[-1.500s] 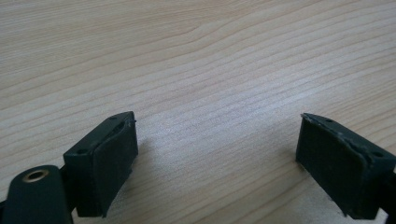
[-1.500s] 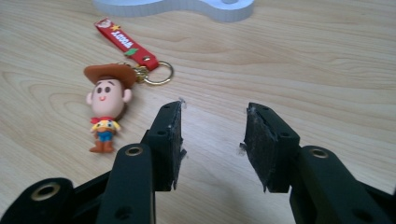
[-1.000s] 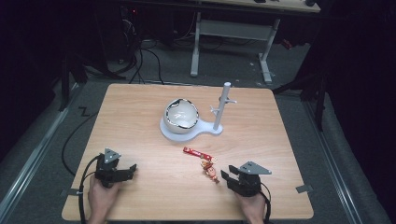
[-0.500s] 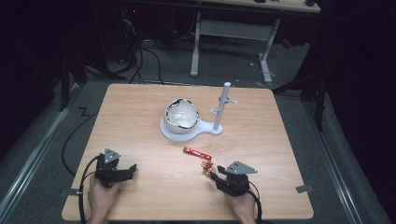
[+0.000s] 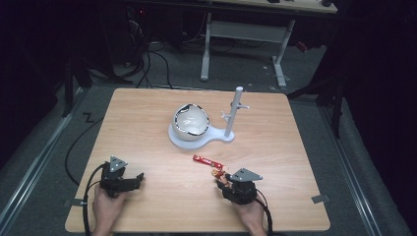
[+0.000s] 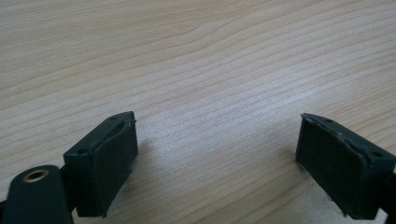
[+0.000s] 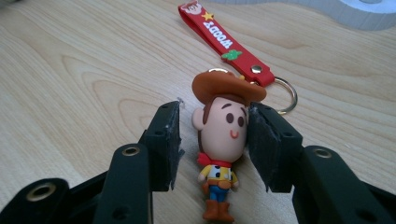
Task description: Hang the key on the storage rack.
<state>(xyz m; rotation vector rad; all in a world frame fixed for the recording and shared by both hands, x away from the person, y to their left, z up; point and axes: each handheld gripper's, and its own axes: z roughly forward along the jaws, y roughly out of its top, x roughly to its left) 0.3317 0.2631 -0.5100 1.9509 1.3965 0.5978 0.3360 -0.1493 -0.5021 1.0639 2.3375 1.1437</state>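
High view, left to right, with the counter [image 5: 147, 128] read as a clock face. At about 7 o'clock the left gripper [image 5: 139, 177] rested on bare wood, its fingers [image 6: 109, 163] spread wide with nothing between them, apparently parked while the other hand worked. At centre, toward 12 o'clock, stood a white bowl [image 5: 191, 120] on a white base [image 5: 216, 137] whose upright peg post [image 5: 235, 110] probably served as a hanger. At about 5 o'clock lay the cowboy keychain figure [image 7: 219, 140], face up, its red strap [image 7: 219, 39] trailing toward 11 o'clock and joined to it by a metal ring [image 7: 287, 95]. The right gripper [image 7: 212, 144] straddled the figure's head; its fingers [image 7: 266, 144] had just been opening, one pad at or touching the cheek, the other standing clear, so the figure was bracketed rather than pinched. This placement suggests alignment for a grasp on the head, the widest firm part.
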